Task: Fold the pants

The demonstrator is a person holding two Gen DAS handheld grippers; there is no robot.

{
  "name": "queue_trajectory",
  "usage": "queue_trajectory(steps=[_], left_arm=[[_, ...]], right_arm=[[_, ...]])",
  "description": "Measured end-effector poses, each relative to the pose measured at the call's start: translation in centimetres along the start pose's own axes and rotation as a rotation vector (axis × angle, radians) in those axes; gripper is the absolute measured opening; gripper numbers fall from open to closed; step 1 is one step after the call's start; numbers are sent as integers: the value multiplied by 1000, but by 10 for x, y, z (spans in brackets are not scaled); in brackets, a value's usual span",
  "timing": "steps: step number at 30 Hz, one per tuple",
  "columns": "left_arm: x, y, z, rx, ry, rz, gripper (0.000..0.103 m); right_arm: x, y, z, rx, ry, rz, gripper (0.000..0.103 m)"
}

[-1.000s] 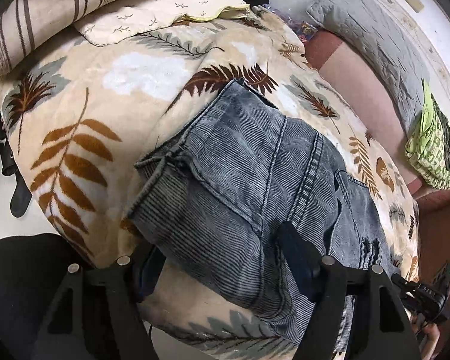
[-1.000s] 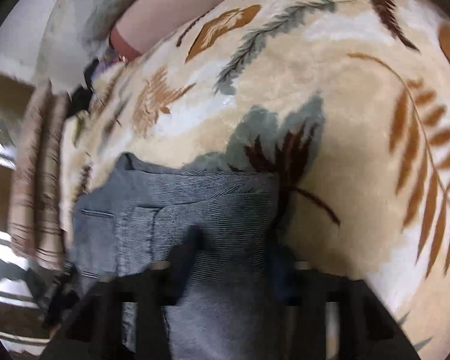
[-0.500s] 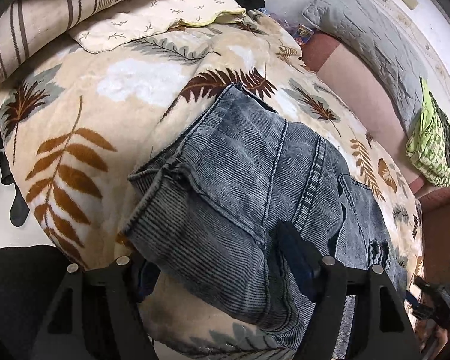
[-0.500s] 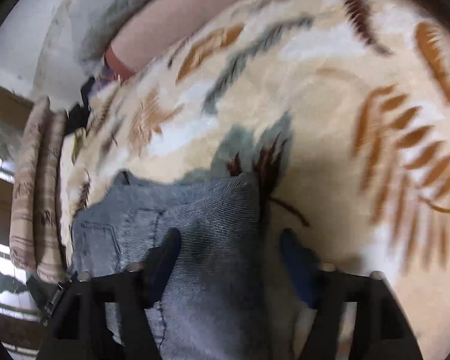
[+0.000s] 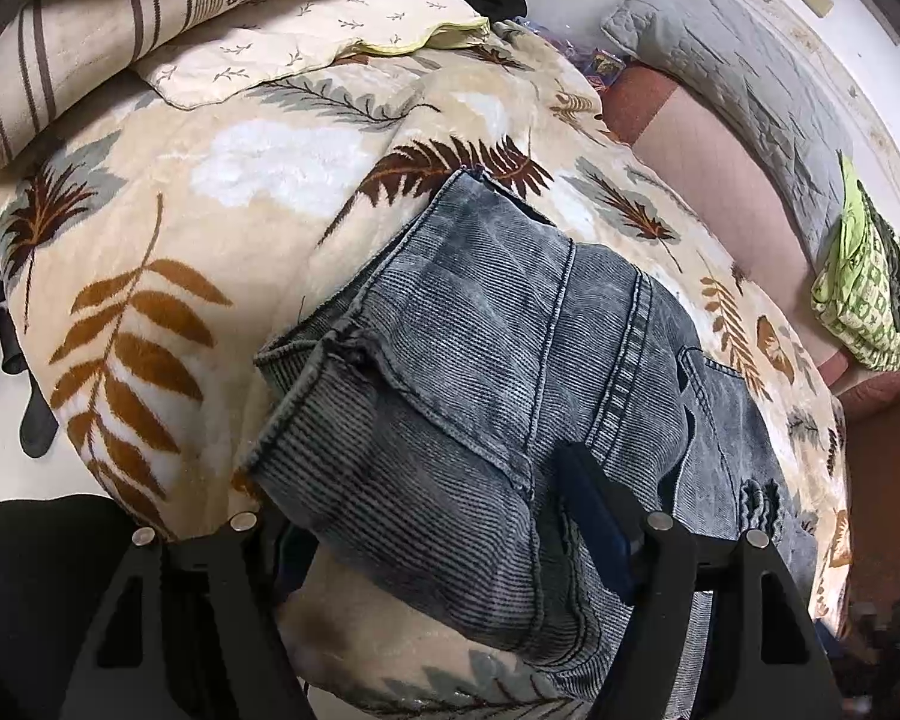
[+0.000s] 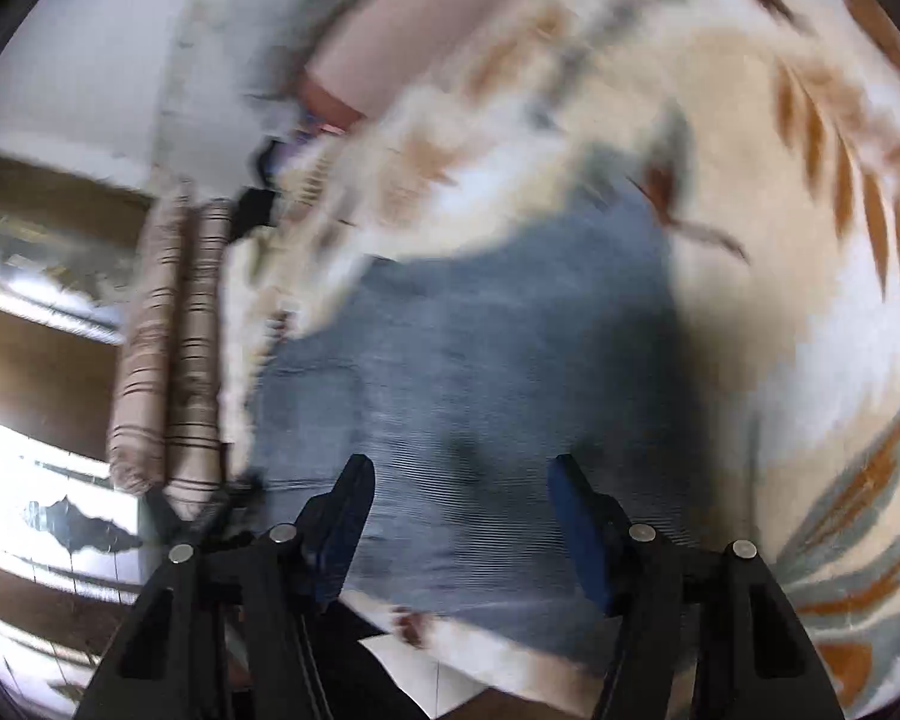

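Note:
Grey-blue washed jeans lie folded on a cream blanket with leaf prints. In the left wrist view my left gripper is open, its jaws wide apart over the near edge of the jeans; the left finger is partly hidden under the denim. In the right wrist view, which is blurred, the jeans lie under my right gripper. It is open and holds nothing, its two blue-padded fingers just above the cloth.
A striped rolled cover and a cream pillow lie at the bed's far left. A grey quilted pillow and a green patterned cloth lie on the pink sheet at right. The blanket's near edge drops off just below the grippers.
The right gripper has let go of the jeans' edge, opened and swung fast across the folded cloth. The left gripper has stayed open over the jeans, shifting only slightly.

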State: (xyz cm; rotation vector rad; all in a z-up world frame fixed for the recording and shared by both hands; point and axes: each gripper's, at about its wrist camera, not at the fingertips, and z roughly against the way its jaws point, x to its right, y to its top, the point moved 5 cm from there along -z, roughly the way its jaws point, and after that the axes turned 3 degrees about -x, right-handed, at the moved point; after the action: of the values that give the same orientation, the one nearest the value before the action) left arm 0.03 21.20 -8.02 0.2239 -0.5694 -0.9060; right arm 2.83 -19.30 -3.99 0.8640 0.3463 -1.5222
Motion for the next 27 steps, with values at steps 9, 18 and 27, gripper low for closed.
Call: queue_trajectory(steps=[9, 18, 27], left_arm=[[1, -1, 0, 1, -5, -14, 76], [5, 1, 4, 33, 31, -38, 57], [61, 12, 53, 220, 139, -241, 13]], right_arm=[[-19, -67, -83, -133, 228, -77, 61], [-24, -70, -77, -101, 195, -27, 69], [24, -39, -5, 117, 186, -141, 69]])
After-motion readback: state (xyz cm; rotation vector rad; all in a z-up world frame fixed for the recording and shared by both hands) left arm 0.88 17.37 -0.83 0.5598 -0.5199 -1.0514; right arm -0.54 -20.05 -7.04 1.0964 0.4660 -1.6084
